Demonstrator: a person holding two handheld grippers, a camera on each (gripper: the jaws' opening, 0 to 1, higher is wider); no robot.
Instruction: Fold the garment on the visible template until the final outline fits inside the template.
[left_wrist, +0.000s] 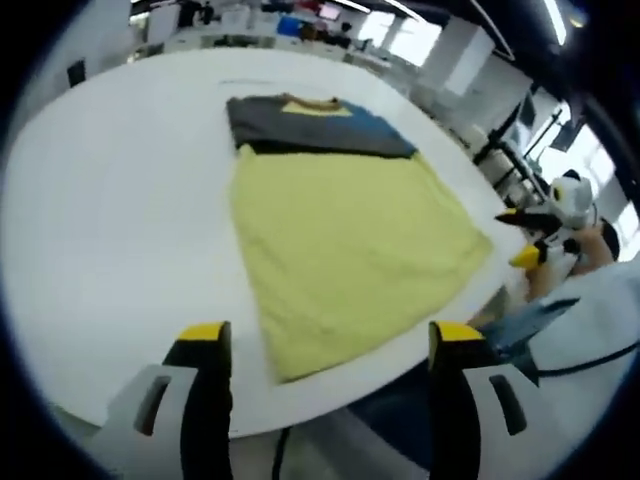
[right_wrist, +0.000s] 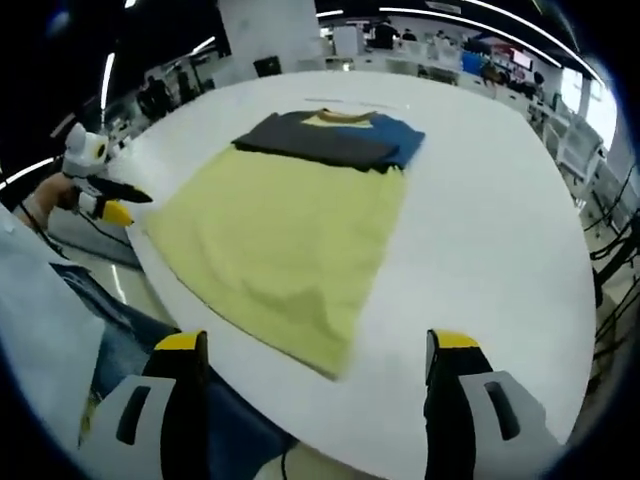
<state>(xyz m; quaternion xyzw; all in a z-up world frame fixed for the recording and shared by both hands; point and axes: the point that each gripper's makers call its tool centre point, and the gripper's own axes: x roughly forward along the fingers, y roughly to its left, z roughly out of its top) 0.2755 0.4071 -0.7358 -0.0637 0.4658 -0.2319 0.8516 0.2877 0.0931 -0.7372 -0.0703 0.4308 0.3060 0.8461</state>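
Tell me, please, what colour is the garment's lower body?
Pale yellow garment body, clearest in the right gripper view.

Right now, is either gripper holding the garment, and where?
Nothing is held: left gripper and right gripper are open, above the table, off the garment.

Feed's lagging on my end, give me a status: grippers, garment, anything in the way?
Left gripper and right gripper open, empty, above table edge. Garment lies on white table, sleeves folded in. Nothing blocking.

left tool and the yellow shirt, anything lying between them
Nothing: in the left gripper view only bare white table separates the open left tool from the yellow shirt.
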